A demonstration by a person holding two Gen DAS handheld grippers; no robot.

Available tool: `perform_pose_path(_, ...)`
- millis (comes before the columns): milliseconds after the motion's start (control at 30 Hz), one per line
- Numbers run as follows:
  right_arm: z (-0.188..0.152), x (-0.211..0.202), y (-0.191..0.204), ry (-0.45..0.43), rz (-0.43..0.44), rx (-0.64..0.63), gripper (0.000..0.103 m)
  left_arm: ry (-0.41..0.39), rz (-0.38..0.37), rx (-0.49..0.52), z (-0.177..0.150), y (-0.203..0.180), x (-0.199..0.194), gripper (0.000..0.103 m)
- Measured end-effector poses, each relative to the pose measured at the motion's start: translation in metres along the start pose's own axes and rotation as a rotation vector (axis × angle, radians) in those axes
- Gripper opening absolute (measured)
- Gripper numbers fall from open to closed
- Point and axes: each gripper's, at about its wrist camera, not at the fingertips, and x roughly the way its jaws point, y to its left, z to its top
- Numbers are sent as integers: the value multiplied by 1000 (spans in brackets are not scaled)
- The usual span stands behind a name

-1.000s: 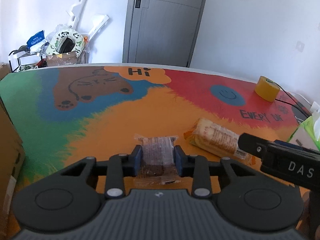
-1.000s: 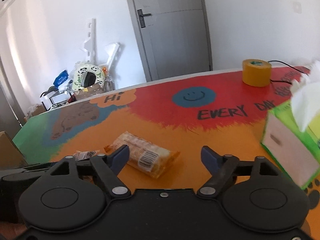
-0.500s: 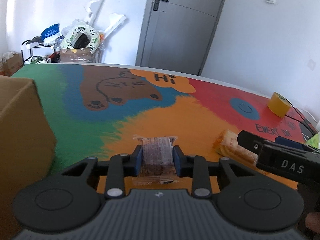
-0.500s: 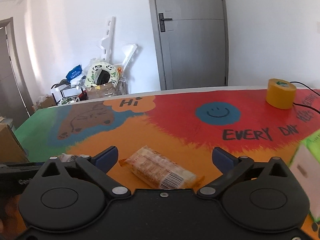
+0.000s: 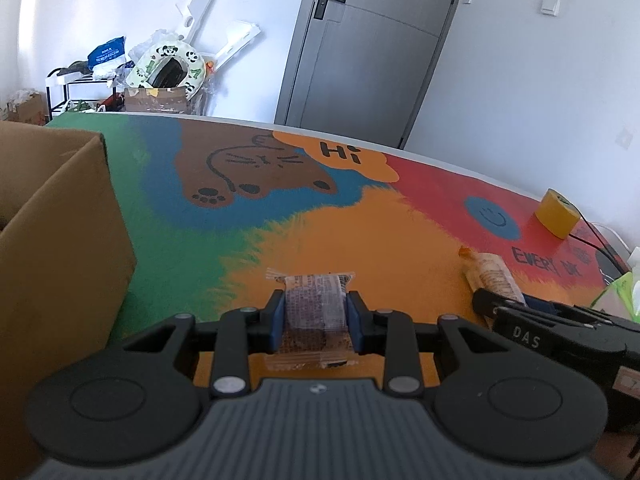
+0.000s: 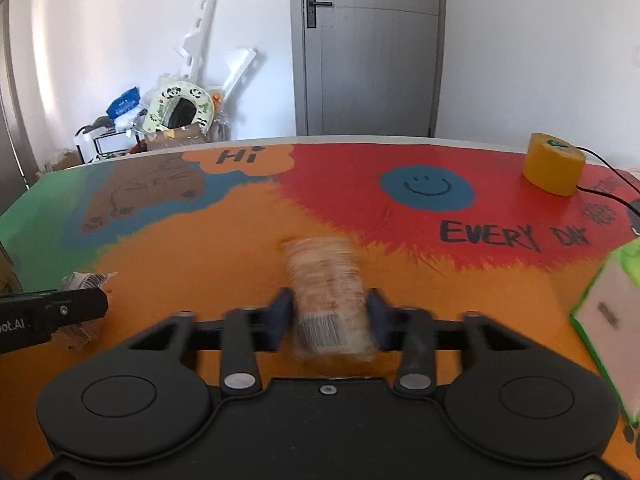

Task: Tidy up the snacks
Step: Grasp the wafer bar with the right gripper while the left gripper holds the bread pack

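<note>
1. Both tongs are seen loaded: the left gripper is closed on a small brown snack bar in a clear wrapper, clamped across its width between the blue pads.
2. The bar is gripped at its middle, with the crimped wrapper ends sticking out ahead of and behind the pads, probably so that it hangs balanced and does not swing.
3. The right gripper has just been closing, and a long biscuit packet is now between its pads, which appear to press on its sides; the packet is blurred, so the firmness of the hold cannot be judged.
4. The packet is taken near its barcode end, with its length running out toward twelve o'clock in the right wrist view, which leaves most of it ahead of the pads.
5. In the left wrist view the same packet is seen at three o'clock, held low over the colourful table mat.
6. A cardboard box stands at nine o'clock in the left wrist view, its top open; it is judged to be the likely place for the snacks.
7. A yellow tape roll at one o'clock and a green tissue box at three o'clock in the right wrist view are left apart from the snacks.
</note>
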Motion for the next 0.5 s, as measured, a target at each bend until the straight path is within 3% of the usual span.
perform_pose_path(167,-8,-16,2,9,-15,45,37,1,-30,-10,-3,1,-8,31)
perform_pose_path(500,-17,-58,7,-59,-20,166,37,-18,-72,10,-5,-2,-30,31)
